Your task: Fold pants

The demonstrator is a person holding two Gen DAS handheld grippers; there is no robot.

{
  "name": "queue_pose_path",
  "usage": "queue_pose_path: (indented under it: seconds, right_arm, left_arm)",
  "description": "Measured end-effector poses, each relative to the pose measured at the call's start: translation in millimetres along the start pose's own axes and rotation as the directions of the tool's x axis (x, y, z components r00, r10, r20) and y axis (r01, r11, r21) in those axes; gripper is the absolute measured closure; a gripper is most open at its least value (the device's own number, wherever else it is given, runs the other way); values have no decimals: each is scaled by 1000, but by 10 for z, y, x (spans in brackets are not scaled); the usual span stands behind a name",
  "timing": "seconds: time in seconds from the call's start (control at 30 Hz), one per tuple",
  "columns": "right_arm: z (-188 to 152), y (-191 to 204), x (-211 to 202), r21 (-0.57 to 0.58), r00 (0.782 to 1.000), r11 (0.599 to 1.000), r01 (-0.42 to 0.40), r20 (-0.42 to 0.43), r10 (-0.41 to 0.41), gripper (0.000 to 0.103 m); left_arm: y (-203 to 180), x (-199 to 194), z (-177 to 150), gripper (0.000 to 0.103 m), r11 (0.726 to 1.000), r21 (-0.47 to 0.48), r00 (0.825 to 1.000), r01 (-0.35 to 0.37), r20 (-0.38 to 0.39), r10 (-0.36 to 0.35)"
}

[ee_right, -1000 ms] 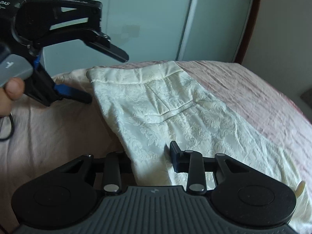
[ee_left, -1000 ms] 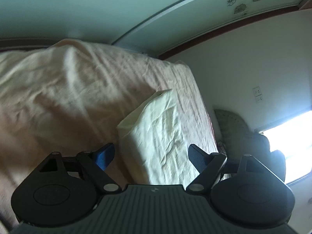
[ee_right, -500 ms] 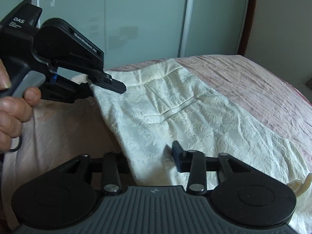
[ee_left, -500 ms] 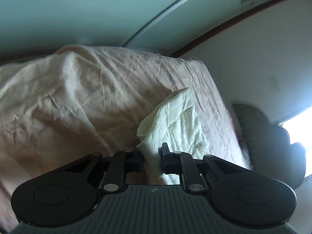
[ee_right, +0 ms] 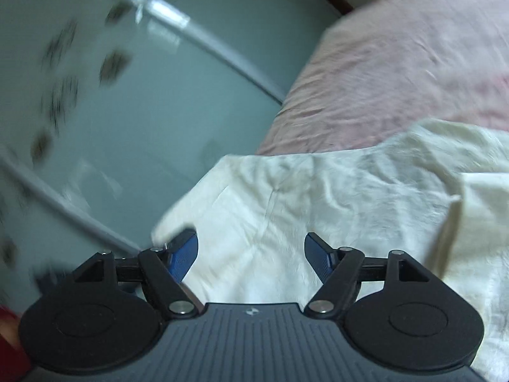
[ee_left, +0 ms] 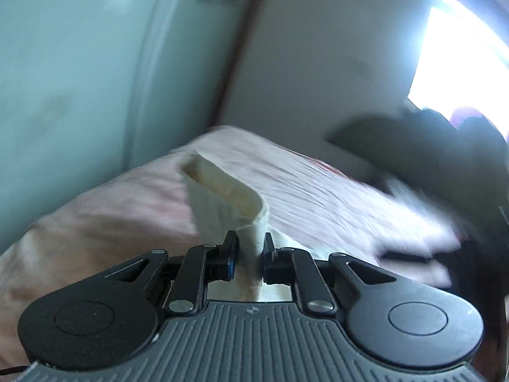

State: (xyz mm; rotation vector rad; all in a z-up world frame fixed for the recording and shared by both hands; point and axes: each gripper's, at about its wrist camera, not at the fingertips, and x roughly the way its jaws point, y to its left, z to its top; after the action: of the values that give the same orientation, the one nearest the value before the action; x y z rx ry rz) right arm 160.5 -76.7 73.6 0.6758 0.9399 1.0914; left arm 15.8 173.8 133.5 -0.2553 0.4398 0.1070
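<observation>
The cream patterned pants (ee_right: 318, 197) lie on a pink bedsheet (ee_right: 397, 63). My left gripper (ee_left: 251, 248) is shut on the pants' edge (ee_left: 222, 191), which stands up as a fold in front of it. My right gripper (ee_right: 251, 251) is open just above the pants, its blue pads (ee_right: 184, 254) on either side of the cloth and holding nothing. Both views are blurred by motion.
A frosted glass sliding door (ee_right: 127, 111) runs along the bed's far side. A white wall (ee_left: 318, 63), a bright window (ee_left: 461, 47) and a dark chair or cushion (ee_left: 429, 152) lie beyond the bed.
My left gripper, which shut on the pants' edge half a second ago, has lifted and swung it. My right gripper has opened, let go of the pants and turned.
</observation>
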Motion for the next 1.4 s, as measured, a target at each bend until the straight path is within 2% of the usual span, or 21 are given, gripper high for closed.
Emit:
queue_pose_path:
  seconds: [0.07, 0.13, 0.2, 0.3, 0.4, 0.43, 0.5, 0.53, 0.57, 0.6, 0.67, 0.7, 0.8, 0.9, 1.03, 1.13, 1.2, 1.3, 1.4]
  right_arm:
    - [73, -125, -62, 62, 999, 998, -30, 20, 29, 27]
    - [97, -261, -76, 120, 997, 990, -78, 18, 76, 19]
    - [115, -384, -35, 162, 997, 984, -74, -3, 75, 18]
    - [99, -436, 32, 175, 998, 983, -50, -26, 55, 18]
    - [100, -418, 64, 148, 999, 988, -37, -33, 43, 18]
    - [109, -417, 83, 138, 999, 990, -13, -47, 19, 18]
    - [103, -453, 151, 133, 997, 991, 32, -81, -22, 19]
    - [85, -481, 187, 135, 995, 990, 47, -92, -34, 20]
    - [66, -496, 214, 132, 995, 989, 63, -90, -52, 40]
    - [50, -510, 245, 132, 992, 987, 87, -99, -75, 69]
    - [12, -586, 314, 165, 989, 982, 90, -131, -68, 75]
    - [-10, -607, 321, 173, 991, 982, 79, -121, -58, 82]
    - [-47, -543, 299, 146, 993, 986, 86, -89, -73, 90]
    - [-20, -309, 256, 58, 992, 993, 106, -71, -102, 91]
    - [105, -16, -47, -42, 995, 996, 83, -47, -85, 92]
    - [183, 90, -492, -113, 992, 987, 119, -34, -123, 92]
    - [213, 48, -861, -145, 986, 976, 161, -27, -167, 91]
    - [184, -156, -1399, -134, 956, 948, 288, -9, -292, 91]
    - [73, -511, -1794, -66, 923, 922, 382, -19, -384, 91]
  left_arm:
    - [-348, 43, -135, 90, 988, 151, 1000, 30, -10, -29]
    - [-575, 90, -271, 90, 972, 227, 998, 67, -23, -64]
    - [-726, 140, -372, 90, 956, 277, 995, 96, -40, -88]
    - [-856, 227, -473, 90, 942, 296, 985, 159, -108, -132]
    - [-920, 286, -567, 90, 913, 305, 955, 271, -202, -216]
    - [-917, 317, -602, 87, 910, 302, 948, 285, -226, -222]
    - [-868, 347, -632, 74, 917, 277, 945, 289, -239, -225]
    - [-837, 338, -632, 72, 920, 263, 943, 290, -240, -229]
    - [-807, 299, -627, 66, 919, 258, 941, 298, -240, -238]
    - [-778, 248, -631, 59, 915, 262, 939, 306, -238, -246]
    - [-727, 115, -653, 25, 905, 286, 940, 314, -230, -253]
    - [-690, 34, -676, 22, 900, 304, 943, 312, -215, -255]
    - [-647, -203, -753, 22, 882, 343, 943, 324, -193, -271]
    - [-561, -363, -733, 22, 897, 308, 946, 318, -169, -277]
    - [-500, -492, -527, 19, 920, 225, 946, 322, -112, -304]
    - [-555, -559, -430, 14, 914, 227, 941, 338, -81, -328]
    - [-616, -569, -416, 12, 900, 237, 931, 366, -88, -355]
    - [-730, -470, -446, 12, 887, 241, 919, 394, -114, -377]
    - [-894, -348, -513, 12, 872, 249, 906, 423, -148, -397]
